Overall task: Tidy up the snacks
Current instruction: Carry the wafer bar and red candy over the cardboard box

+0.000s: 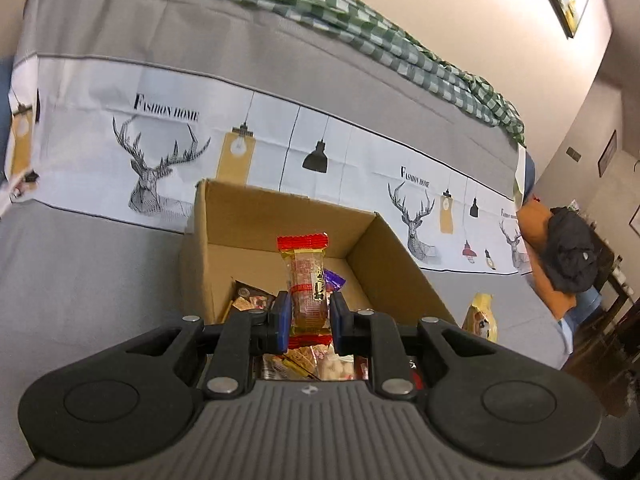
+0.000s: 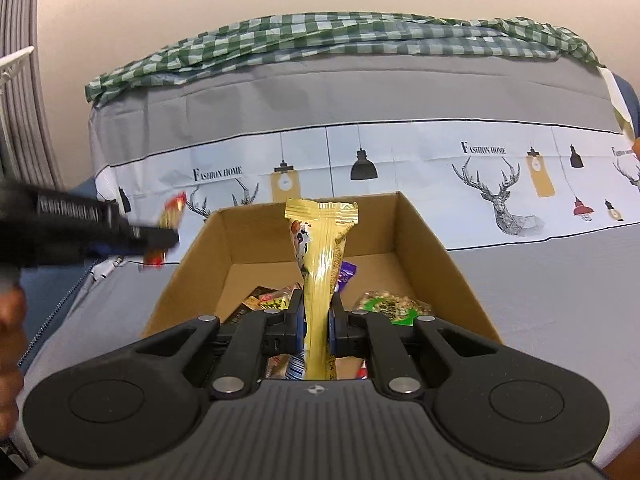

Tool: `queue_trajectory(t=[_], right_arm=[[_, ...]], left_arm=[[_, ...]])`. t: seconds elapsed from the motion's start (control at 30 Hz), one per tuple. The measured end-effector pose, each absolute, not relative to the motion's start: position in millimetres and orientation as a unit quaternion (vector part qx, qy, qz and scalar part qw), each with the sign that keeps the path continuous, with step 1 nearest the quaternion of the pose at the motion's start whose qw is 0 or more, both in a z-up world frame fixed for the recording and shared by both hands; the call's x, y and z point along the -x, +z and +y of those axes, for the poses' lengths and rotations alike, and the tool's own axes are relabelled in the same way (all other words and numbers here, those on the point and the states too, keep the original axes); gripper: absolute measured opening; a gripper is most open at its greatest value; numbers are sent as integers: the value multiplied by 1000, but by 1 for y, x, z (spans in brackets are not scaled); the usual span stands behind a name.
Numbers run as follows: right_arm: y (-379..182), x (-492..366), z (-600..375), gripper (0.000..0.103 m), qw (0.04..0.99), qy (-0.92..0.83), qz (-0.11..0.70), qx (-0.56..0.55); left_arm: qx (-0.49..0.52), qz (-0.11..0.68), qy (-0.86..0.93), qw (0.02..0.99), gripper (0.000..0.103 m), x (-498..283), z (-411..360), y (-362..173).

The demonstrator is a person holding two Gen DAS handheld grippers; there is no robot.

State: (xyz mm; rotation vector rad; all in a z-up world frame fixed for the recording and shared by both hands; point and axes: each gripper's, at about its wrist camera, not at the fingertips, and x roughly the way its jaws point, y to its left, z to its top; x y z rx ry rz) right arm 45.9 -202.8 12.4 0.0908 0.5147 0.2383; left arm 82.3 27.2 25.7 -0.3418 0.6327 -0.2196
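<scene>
An open cardboard box (image 1: 276,212) (image 2: 424,240) sits on a grey sofa seat and holds several wrapped snacks (image 2: 390,306). My left gripper (image 1: 308,314) is shut on a red-and-gold snack bar (image 1: 306,276), held upright over the box. It also shows blurred at the left of the right wrist view (image 2: 168,236). My right gripper (image 2: 316,320) is shut on a tall gold snack packet (image 2: 322,248), held upright over the near part of the box. That gold packet shows at the right of the left wrist view (image 1: 482,316).
The sofa back wears a grey and white deer-print cover (image 1: 168,168) (image 2: 500,196) with a green checked cloth (image 2: 320,36) on top. An orange cushion with a black garment (image 1: 568,256) lies at the sofa's right end. Grey curtains (image 2: 20,120) hang at left.
</scene>
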Motion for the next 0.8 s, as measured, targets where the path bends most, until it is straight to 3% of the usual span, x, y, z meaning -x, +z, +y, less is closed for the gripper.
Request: queue_trajectory(t=[0.8], right_arm=[[5,-63,-206,11,956,93,272,-65]], left_arm=[[176,318,-139,921,22,-96,17,13]])
